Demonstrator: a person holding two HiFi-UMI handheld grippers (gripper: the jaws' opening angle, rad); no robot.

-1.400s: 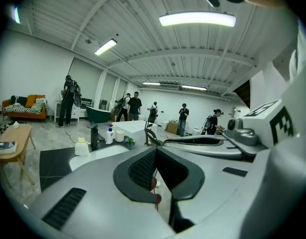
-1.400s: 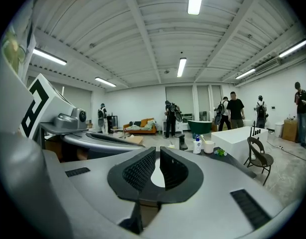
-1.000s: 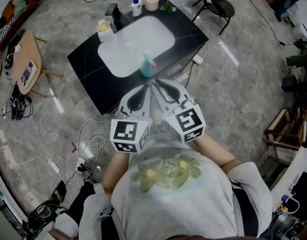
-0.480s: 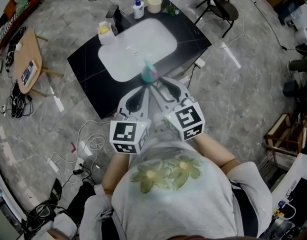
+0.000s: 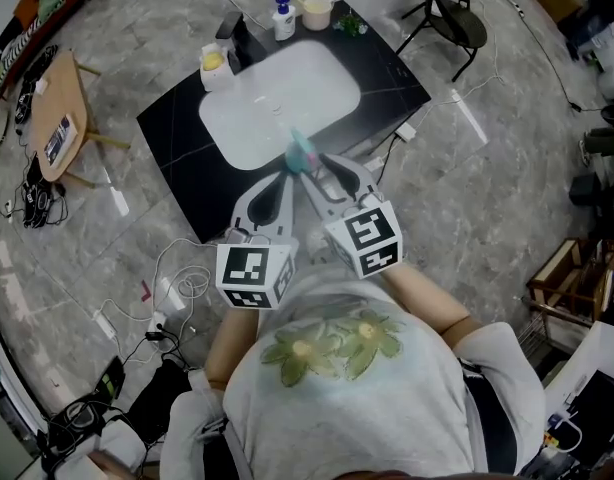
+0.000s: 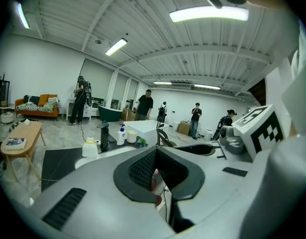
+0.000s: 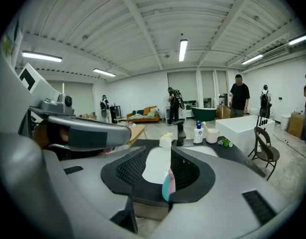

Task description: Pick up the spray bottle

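Note:
The teal spray bottle (image 5: 301, 151) stands at the near edge of the black counter (image 5: 187, 158), in front of the white sink (image 5: 267, 93). My right gripper (image 5: 322, 170) reaches just up to it with its jaws opening. In the right gripper view the bottle's teal and pink top (image 7: 168, 184) shows low between the jaws of that gripper (image 7: 159, 158), close to the right pad and not pressed. My left gripper (image 5: 285, 175) sits beside it on the left. Its jaws (image 6: 155, 153) meet at the tips and hold nothing.
Behind the sink stand a yellow-capped bottle (image 5: 213, 65), a dark faucet (image 5: 234, 33), a pump bottle (image 5: 284, 16), a cup (image 5: 315, 10) and a small plant (image 5: 349, 25). A chair (image 5: 452, 18) stands right of the counter, a wooden side table (image 5: 59, 118) to the left. Cables (image 5: 182, 288) lie on the floor.
Both grippers have moved forward toward the counter edge and the spray bottle. The right gripper's jaws have spread apart; the bottle has stayed in place.

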